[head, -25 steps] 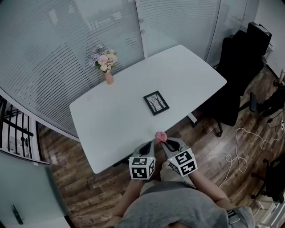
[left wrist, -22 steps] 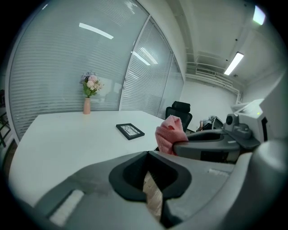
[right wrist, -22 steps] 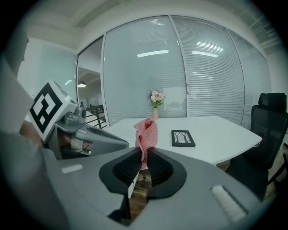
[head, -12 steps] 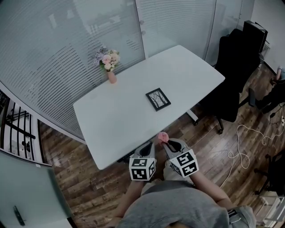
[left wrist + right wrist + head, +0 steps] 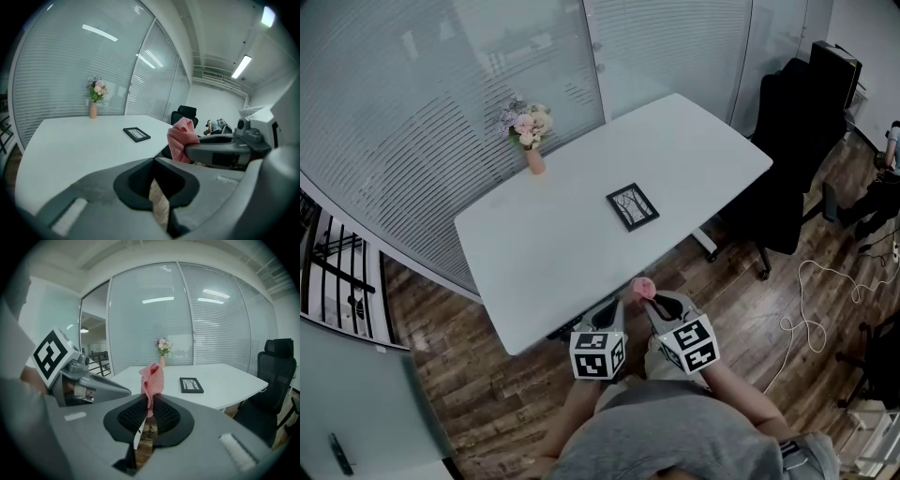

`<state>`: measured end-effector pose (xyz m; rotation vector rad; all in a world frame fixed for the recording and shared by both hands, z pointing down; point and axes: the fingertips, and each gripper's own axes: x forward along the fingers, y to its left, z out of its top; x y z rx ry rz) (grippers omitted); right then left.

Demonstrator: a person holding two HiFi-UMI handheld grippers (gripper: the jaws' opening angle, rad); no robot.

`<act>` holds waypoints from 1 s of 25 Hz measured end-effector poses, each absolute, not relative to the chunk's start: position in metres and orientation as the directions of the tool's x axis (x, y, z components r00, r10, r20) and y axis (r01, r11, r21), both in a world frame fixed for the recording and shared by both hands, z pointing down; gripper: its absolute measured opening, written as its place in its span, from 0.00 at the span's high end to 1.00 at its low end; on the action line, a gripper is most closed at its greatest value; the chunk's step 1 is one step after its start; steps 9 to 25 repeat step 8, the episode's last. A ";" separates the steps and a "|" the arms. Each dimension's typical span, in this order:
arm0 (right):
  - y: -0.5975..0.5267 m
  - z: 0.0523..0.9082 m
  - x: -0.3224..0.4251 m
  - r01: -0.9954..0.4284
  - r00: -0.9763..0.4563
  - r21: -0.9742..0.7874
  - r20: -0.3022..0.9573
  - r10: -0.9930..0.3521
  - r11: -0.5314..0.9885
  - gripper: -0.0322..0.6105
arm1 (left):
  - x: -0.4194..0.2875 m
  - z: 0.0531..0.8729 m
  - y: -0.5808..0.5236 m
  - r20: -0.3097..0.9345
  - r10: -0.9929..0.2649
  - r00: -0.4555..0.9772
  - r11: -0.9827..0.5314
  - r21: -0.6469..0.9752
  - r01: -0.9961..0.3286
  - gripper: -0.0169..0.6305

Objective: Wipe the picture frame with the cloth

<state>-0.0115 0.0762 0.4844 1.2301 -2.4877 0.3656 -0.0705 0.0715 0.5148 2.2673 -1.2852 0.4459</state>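
Fingers [image 5: 168, 416] of right gripper [image 5: 149, 404]: pressed together on the lower end of a pink cloth [image 5: 152, 376], bunched and standing up above the tips. Fingers of left gripper [image 5: 154, 180]: shut on nothing, just beside the right pair, both pairs short of the near table edge. Ahead of both sets of fingertips and well apart from them: picture frame [image 5: 191, 385], lying flat, face up, on the white table [image 5: 534, 253]. Step in hand, by judgement: approach only, wiping not yet begun. Next move: reach forward over the near edge and lower the cloth onto the frame, perhaps with the left fingers set on a frame border to stop it sliding. Open room: bare tabletop all round the frame. Vase of flowers [image 5: 531, 141]: far beyond the fingers by the back edge, well clear. Black office chair [image 5: 792, 141]: off to the right, past the table end. Edge to mind: near rim, between fingers and frame.
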 end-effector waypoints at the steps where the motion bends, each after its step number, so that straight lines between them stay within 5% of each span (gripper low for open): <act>1: 0.077 0.484 -0.012 -0.801 -0.568 -0.077 0.409 -0.714 0.593 0.89 | -0.071 0.515 0.073 0.505 -0.703 0.501 -0.434 0.254 -0.865 0.97; 25: 0.078 0.477 -0.010 -0.795 -0.578 -0.077 0.401 -0.711 0.602 0.89 | -0.070 0.507 0.073 0.501 -0.708 0.498 -0.430 0.253 -0.867 0.97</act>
